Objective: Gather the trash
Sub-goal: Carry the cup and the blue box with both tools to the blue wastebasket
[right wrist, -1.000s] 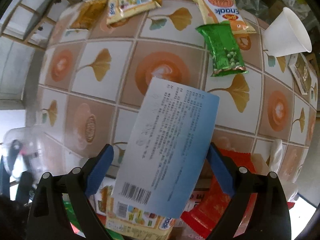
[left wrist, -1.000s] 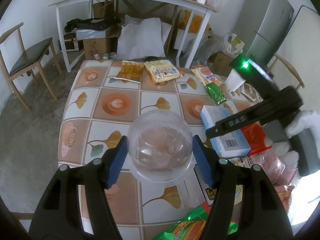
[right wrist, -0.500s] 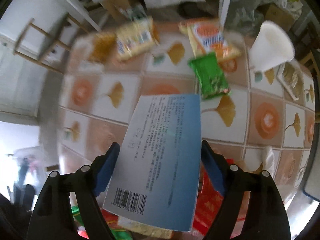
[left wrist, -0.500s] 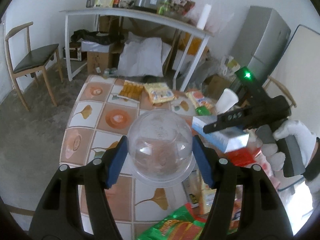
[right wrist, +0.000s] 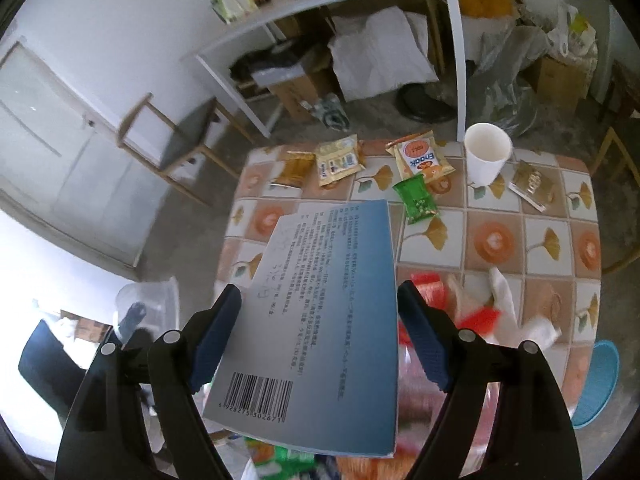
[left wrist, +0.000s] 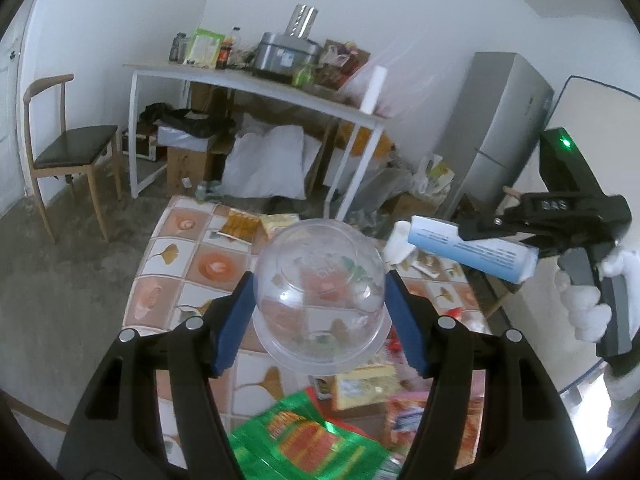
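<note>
Plastic bowl and blue box, each pinched between fingers, now lifted above table.

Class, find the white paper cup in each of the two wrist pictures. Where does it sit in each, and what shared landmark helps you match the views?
Left wrist view: the paper cup is right of centre, partly hidden behind the blue box.
Right wrist view: the paper cup stands upright at the table's far edge, upper right.
Shared landmark: the yellow snack bag on the tiled table.

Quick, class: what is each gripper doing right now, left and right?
Left gripper: closed on the clear plastic bowl.
Right gripper: closed on the blue box.
</note>
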Demonstrator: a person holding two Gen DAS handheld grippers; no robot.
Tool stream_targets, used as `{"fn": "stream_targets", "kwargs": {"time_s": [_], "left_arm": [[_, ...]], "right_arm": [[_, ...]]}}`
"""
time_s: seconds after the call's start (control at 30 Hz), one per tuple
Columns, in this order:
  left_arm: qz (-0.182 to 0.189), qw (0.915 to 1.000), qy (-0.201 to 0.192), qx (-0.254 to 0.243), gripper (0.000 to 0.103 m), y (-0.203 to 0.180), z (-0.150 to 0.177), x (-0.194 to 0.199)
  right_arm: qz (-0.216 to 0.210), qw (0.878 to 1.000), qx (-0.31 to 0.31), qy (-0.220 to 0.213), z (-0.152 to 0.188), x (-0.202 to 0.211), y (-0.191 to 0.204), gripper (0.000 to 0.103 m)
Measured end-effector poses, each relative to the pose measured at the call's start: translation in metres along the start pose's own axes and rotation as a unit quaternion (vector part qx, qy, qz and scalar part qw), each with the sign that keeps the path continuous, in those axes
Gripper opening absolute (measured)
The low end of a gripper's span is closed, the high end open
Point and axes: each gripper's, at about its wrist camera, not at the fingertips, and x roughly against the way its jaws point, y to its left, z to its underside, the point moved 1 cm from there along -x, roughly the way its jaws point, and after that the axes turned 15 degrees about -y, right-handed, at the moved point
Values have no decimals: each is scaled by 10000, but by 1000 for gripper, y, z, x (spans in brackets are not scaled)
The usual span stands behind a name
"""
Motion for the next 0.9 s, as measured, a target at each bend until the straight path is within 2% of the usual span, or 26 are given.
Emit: {"fn": "stream_targets", "kwargs": {"time_s": [0.13, 0.27, 0.4, 0.53, 0.7, 0.9], "left_arm": [[212, 9997, -81, -74, 62, -29, -5, 24], [552, 9981, -174, -233, 62, -74, -8, 47], [969, 9945, -51, -384, 62, -123, -2, 55], [1455, 9876, 214, -550, 62, -178, 13, 53], [2143, 9692, 891, -820, 62, -256, 48, 31], [2803, 9371, 1727, -1160, 62, -340, 106, -4]], "right_arm": [[-191, 9994, -67, -287, 21, 60, -11, 78], [-287, 9981, -192, -508, 48, 111, -31, 78], [-284, 9957, -417, -772, 79, 165, -62, 78], [-156, 9909, -793, -1072, 116, 215, -104, 71], [74, 9780, -1586, -1352, 173, 260, -175, 71], [273, 9510, -2643, -1581, 234, 282, -266, 70]]}}
